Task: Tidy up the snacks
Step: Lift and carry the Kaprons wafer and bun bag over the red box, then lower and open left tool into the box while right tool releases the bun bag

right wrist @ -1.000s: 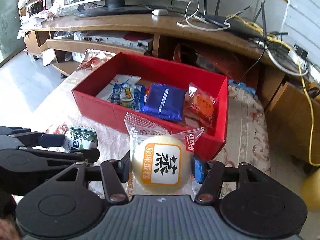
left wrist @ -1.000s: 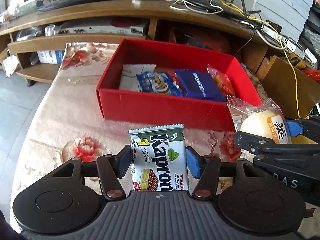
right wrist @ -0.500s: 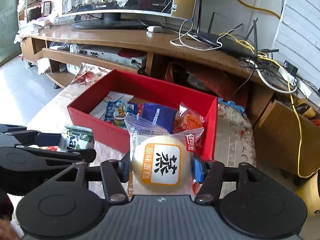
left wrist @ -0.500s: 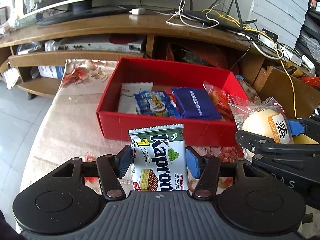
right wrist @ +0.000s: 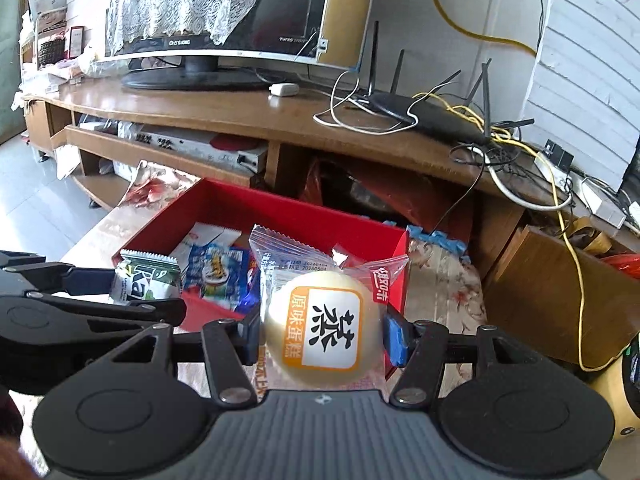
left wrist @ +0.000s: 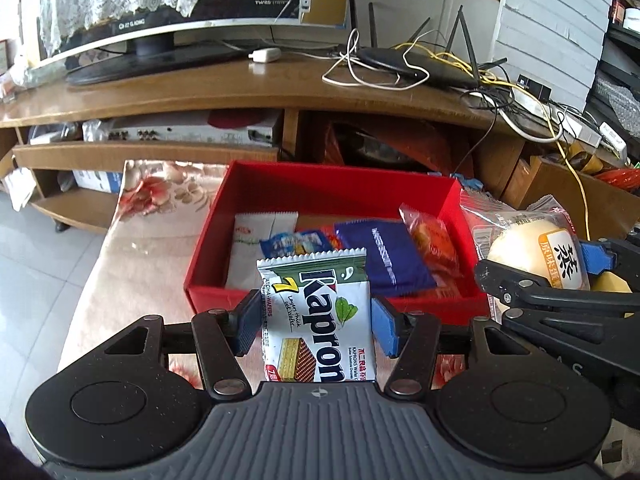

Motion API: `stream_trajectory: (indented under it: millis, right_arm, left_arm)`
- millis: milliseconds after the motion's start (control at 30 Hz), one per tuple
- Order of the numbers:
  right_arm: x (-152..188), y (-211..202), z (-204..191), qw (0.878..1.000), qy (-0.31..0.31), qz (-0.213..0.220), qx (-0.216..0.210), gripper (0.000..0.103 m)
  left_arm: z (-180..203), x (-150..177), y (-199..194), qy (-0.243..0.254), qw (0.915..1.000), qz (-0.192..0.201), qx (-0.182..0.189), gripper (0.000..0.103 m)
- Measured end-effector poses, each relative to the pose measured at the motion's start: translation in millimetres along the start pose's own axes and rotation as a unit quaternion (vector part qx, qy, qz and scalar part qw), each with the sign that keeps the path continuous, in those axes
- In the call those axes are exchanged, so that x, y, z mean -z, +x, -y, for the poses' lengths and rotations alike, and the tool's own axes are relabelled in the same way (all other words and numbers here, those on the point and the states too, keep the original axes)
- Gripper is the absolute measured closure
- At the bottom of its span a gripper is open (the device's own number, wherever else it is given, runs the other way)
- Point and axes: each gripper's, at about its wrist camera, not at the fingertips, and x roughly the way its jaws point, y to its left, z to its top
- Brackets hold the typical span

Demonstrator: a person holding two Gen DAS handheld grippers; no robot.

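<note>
My left gripper (left wrist: 316,328) is shut on a green and white Kapron wafer pack (left wrist: 320,316), held in the air before the near wall of the red box (left wrist: 328,196). My right gripper (right wrist: 324,336) is shut on a wrapped round steamed cake (right wrist: 324,328), held above the box's near right corner (right wrist: 396,264). The box holds a white packet (left wrist: 260,232), a blue cookie pack (left wrist: 296,240), a dark blue pack (left wrist: 384,260) and an orange pack (left wrist: 432,240). The cake also shows in the left wrist view (left wrist: 536,256), the wafer pack in the right wrist view (right wrist: 144,284).
The box sits on a floral cloth (left wrist: 152,216) over a low table. Behind it stands a wooden TV stand (left wrist: 240,92) with a monitor (left wrist: 172,8), a router (left wrist: 404,64) and tangled cables (left wrist: 520,108). A brown cabinet (right wrist: 552,276) stands at right.
Both grippers have risen with their snacks and tilted up, so the box now looks lower and farther and the monitor has come into view. Neither grip has changed.
</note>
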Motion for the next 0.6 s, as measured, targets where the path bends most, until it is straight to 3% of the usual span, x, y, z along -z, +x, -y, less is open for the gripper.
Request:
stream_trajectory:
  millis: [267,600]
  right_arm:
    - [-19.8,11.6,11.7,1.000,0.024,0.010,0.000,0.050]
    - [-42.8,54.0,34.7,0.997,0.076,-0.011,-0.026,0.050]
  left_arm:
    - [3.4,-25.7,9.3,0.004,0.9998,0.018,-0.001,0.040]
    - [5.5,-53.3,42.1,0.011,0.9997,0.019,-0.014,0.040]
